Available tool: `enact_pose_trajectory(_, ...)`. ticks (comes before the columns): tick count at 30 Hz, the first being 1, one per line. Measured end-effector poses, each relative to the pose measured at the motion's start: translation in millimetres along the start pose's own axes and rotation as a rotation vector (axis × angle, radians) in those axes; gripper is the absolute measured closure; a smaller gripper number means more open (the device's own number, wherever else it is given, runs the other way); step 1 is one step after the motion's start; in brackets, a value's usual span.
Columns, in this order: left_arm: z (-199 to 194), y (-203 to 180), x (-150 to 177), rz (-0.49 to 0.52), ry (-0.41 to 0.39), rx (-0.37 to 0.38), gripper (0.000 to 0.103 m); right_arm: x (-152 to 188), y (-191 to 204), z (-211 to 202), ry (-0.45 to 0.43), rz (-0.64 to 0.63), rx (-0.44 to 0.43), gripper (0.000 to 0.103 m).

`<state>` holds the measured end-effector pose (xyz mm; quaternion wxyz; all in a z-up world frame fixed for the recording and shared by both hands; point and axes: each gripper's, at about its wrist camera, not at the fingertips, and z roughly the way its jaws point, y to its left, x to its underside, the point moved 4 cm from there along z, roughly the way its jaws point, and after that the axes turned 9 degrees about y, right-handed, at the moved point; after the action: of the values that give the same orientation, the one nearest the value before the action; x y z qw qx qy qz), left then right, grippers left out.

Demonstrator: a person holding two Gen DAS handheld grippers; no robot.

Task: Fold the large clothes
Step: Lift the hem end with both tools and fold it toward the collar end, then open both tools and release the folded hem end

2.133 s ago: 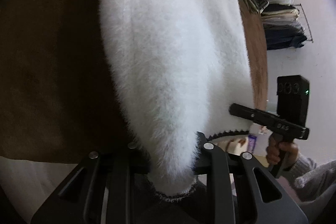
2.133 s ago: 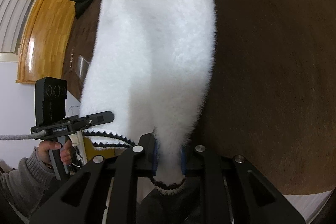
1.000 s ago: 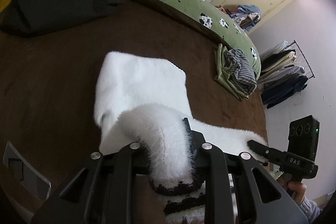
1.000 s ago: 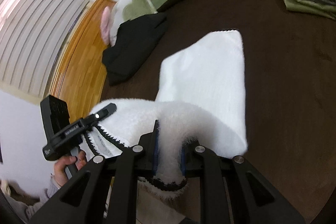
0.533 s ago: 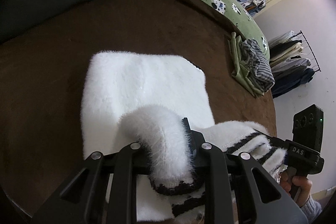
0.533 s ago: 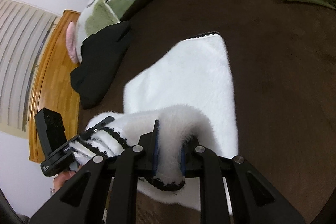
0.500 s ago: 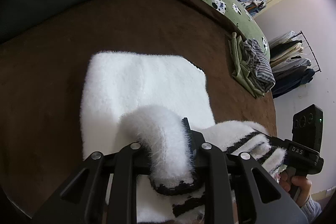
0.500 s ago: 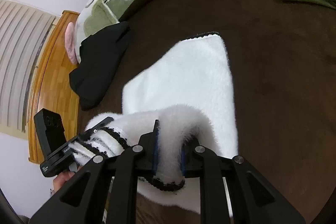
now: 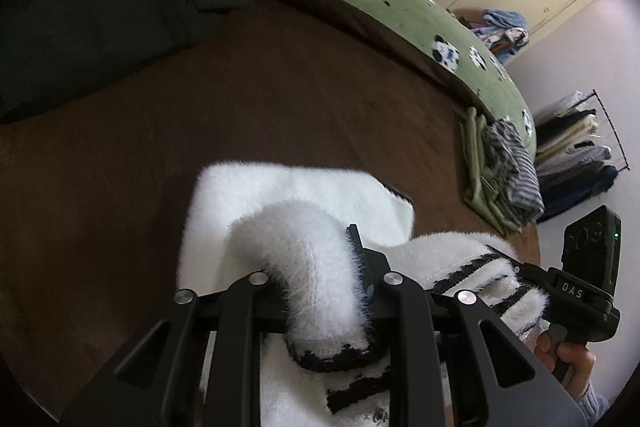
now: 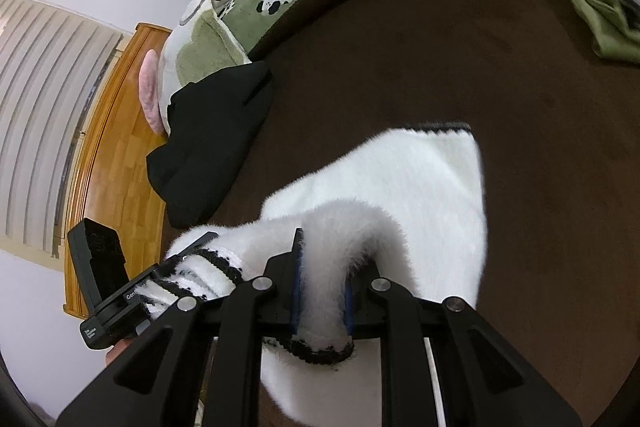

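Both grippers, left gripper & right gripper, clamp the white fuzzy sweater hem at 6 o'clock over the brown bed; far half lies flat, fold approx. half done.

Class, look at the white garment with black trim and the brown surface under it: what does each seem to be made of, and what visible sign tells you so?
White garment: seemingly a fuzzy knit, perhaps mohair-like or synthetic; fine hairs stand out along its edges, and the black trim shows knit stitches. Brown surface: likely a matte plush or fleece blanket, with soft shading and no sheen. Neither fibre can be confirmed.
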<state>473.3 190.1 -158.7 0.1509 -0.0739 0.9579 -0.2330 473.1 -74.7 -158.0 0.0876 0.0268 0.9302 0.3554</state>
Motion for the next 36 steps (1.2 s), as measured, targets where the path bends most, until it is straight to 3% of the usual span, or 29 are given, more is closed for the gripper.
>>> enact_pose_trajectory(9,52,15,-47,0.016,0.021,-0.072,0.079,-39,-24,36,-0.011,0.049,0.044,0.087)
enact_pose_trajectory(18,107,14,-49,0.093,0.091,-0.127,0.079,-33,-75,64,-0.005,0.156,0.08,0.088)
enact_pose_trajectory(29,109,16,-48,0.083,0.092,-0.12,0.077,-32,-79,66,0.001,0.172,0.067,0.087)
enact_pose_trajectory(36,91,6,-47,0.088,0.094,-0.106,0.065,-34,-78,66,0.009,0.176,0.053,0.087)
